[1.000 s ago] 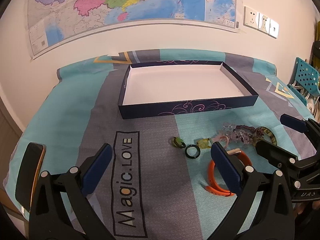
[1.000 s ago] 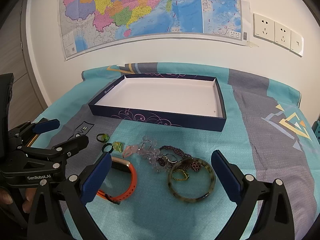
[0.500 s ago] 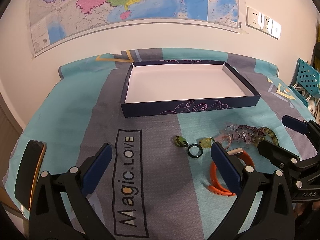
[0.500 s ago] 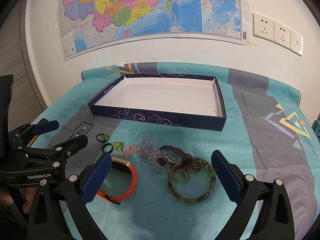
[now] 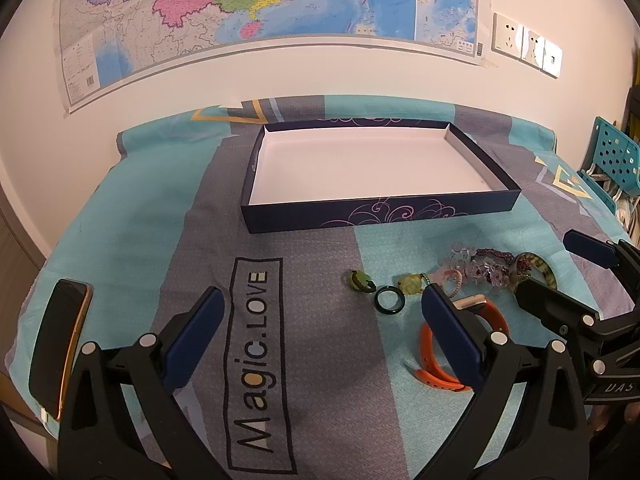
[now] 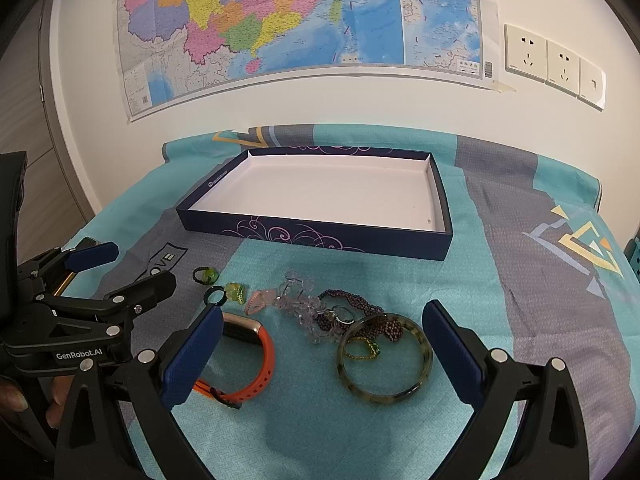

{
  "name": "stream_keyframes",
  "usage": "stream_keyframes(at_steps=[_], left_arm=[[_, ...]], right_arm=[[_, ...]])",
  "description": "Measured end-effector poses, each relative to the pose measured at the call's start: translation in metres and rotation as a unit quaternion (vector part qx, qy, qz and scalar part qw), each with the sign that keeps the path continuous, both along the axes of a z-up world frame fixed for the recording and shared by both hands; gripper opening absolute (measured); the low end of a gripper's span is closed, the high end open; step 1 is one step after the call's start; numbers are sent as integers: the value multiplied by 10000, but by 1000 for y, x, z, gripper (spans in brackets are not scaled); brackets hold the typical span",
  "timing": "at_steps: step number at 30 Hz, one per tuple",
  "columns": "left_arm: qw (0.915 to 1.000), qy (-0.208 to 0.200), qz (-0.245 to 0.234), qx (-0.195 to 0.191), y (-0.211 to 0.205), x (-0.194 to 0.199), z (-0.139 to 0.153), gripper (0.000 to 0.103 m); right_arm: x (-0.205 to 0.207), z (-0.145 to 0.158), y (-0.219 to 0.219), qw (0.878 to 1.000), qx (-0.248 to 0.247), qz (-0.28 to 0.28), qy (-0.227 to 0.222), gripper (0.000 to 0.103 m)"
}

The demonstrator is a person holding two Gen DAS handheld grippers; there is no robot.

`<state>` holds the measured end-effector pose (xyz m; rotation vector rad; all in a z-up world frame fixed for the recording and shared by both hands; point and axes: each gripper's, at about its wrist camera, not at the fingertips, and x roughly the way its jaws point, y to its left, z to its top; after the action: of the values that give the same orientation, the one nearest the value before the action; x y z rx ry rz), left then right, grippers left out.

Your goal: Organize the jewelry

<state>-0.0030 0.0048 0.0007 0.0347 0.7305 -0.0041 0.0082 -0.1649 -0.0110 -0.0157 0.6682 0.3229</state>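
Jewelry (image 6: 320,316) is seen heaped on the cloth just in front of the box (image 6: 320,236), none boxed; left gripper (image 5: 320,332) and right gripper (image 6: 320,352) are held spread, empty; first pick judged pending; descent onto the bangle (image 6: 384,360) is called for.

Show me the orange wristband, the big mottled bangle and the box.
orange wristband (image 6: 267,354): right wrist view, curved strap.
bangle (image 6: 426,360): right wrist view, right rim.
box (image 6: 320,236): right wrist view, front wall.

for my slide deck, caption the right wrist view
Open right gripper hovering over a tortoiseshell bangle and orange band, empty navy box beyond.
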Motion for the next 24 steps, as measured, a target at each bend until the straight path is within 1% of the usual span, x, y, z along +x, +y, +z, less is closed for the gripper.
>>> stream_keyframes(at_steps=[20,24], left_arm=[[10000,39,-76,24,-7,-1,-4,97],[9997,91,-239,11,-10,-2,-6,97]], right_arm=[[1,-2,-4,10000,67,-5,65,96],[3,-4,-7,9999,29,-28,107,96]])
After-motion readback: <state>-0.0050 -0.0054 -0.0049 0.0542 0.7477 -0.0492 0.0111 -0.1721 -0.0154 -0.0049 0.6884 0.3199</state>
